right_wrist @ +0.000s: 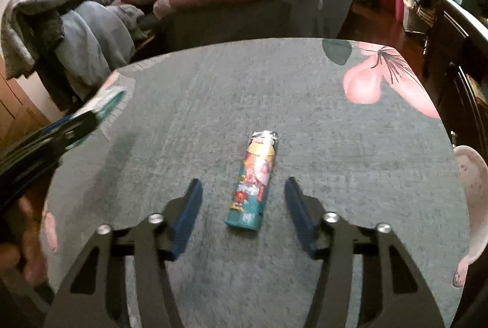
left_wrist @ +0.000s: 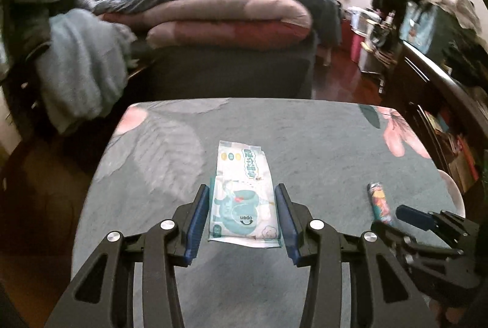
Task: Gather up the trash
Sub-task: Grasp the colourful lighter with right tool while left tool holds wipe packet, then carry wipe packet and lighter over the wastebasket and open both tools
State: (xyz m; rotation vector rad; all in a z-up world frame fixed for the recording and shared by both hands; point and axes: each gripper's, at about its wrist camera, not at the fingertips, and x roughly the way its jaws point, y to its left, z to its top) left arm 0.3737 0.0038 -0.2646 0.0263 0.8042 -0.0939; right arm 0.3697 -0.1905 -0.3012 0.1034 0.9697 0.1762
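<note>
Between my left gripper's (left_wrist: 242, 219) spread blue fingers lies a wet-wipe packet (left_wrist: 242, 196), its edges just beside the pads, on the grey floral table (left_wrist: 320, 145). My right gripper (right_wrist: 244, 216) stands released around a colourful lighter (right_wrist: 254, 184), clear of both pads.

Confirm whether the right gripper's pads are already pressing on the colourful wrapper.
No: the right gripper straddles the colourful wrapper, with bare table showing between it and each pad.

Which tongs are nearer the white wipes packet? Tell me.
Left. The left tongs straddle the white wipes packet, a finger on each side of it. The right tongs sit off to its right, straddling the colourful wrapper instead.
</note>
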